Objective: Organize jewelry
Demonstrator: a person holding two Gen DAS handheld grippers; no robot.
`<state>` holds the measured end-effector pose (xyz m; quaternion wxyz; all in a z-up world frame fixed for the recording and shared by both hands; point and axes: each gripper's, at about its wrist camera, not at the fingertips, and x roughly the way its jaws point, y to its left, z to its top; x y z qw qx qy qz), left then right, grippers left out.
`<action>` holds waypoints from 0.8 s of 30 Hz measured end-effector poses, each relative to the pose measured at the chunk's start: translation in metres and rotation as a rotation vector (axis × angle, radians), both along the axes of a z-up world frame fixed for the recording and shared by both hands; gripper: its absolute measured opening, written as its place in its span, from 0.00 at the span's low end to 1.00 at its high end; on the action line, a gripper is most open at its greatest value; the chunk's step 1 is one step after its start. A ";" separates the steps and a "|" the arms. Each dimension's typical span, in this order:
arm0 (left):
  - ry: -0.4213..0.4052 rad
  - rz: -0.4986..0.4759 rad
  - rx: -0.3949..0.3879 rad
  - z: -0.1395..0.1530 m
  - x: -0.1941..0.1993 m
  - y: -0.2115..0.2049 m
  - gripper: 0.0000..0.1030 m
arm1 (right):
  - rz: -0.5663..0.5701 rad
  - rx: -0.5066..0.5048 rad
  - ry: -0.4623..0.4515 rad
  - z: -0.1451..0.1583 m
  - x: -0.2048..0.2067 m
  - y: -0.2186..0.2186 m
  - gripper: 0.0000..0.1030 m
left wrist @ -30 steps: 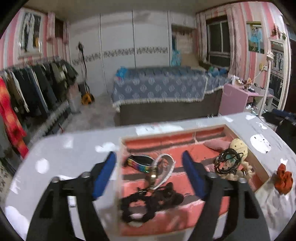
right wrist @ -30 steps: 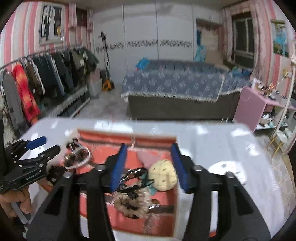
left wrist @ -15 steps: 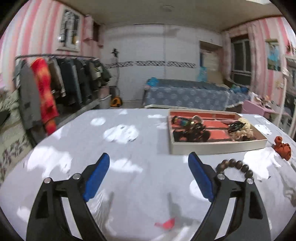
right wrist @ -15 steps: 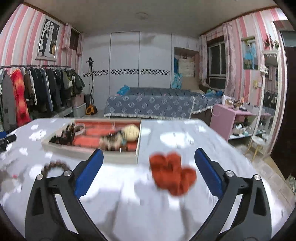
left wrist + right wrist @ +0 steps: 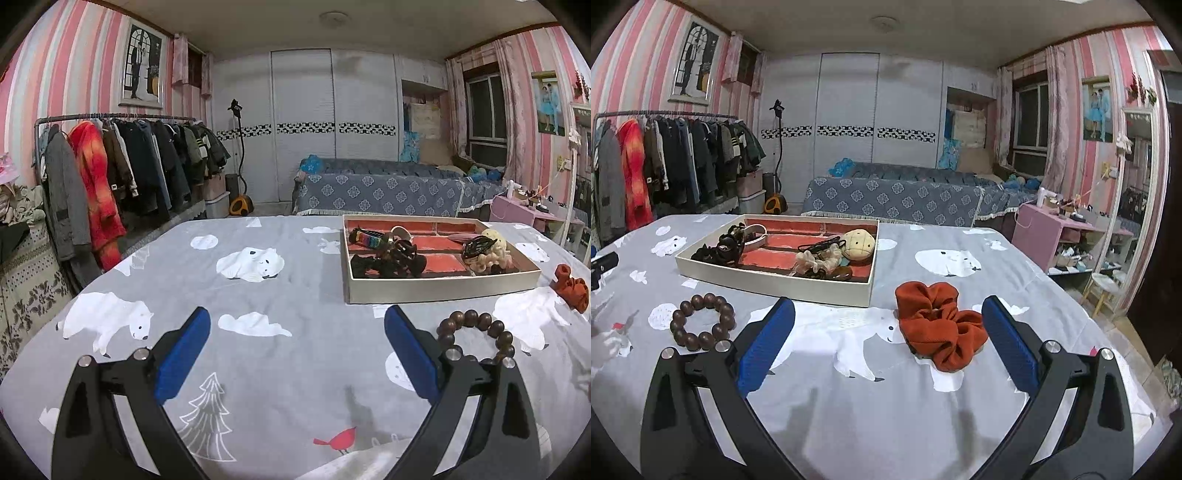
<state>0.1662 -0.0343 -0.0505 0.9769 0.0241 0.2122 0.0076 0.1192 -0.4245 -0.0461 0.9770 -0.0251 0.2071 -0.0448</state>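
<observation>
A shallow white tray (image 5: 436, 290) with a red lining sits on the grey table; it holds dark hair ties, a rainbow band and a cream ball, and it also shows in the right wrist view (image 5: 768, 278). A brown bead bracelet (image 5: 476, 334) (image 5: 701, 321) lies on the cloth in front of the tray. A rust-orange scrunchie (image 5: 940, 325) (image 5: 570, 288) lies right of it. My left gripper (image 5: 297, 354) is open and empty, left of the bracelet. My right gripper (image 5: 886, 347) is open and empty, the scrunchie lying just ahead near its right finger.
The table carries a grey cloth with polar bears (image 5: 251, 264). A clothes rack (image 5: 110, 177) stands left of it, a bed (image 5: 388, 192) behind it, a pink side table (image 5: 1052, 236) and mirror to the right. The left gripper's tip shows at the right wrist view's left edge (image 5: 602, 264).
Both grippers have drawn back from over the tray to low above the table's near side. Both have opened wider. In the last half second they have hardly moved.
</observation>
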 end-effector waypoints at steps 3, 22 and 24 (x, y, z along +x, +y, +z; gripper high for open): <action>-0.002 -0.002 0.002 0.000 0.000 0.000 0.90 | 0.000 -0.008 0.003 -0.001 -0.001 0.001 0.95; 0.010 -0.008 0.004 0.000 0.001 -0.004 0.90 | -0.004 -0.026 0.011 -0.005 0.001 0.003 0.95; 0.012 -0.010 0.003 0.000 0.001 -0.004 0.90 | -0.005 -0.022 0.011 -0.005 0.001 0.002 0.95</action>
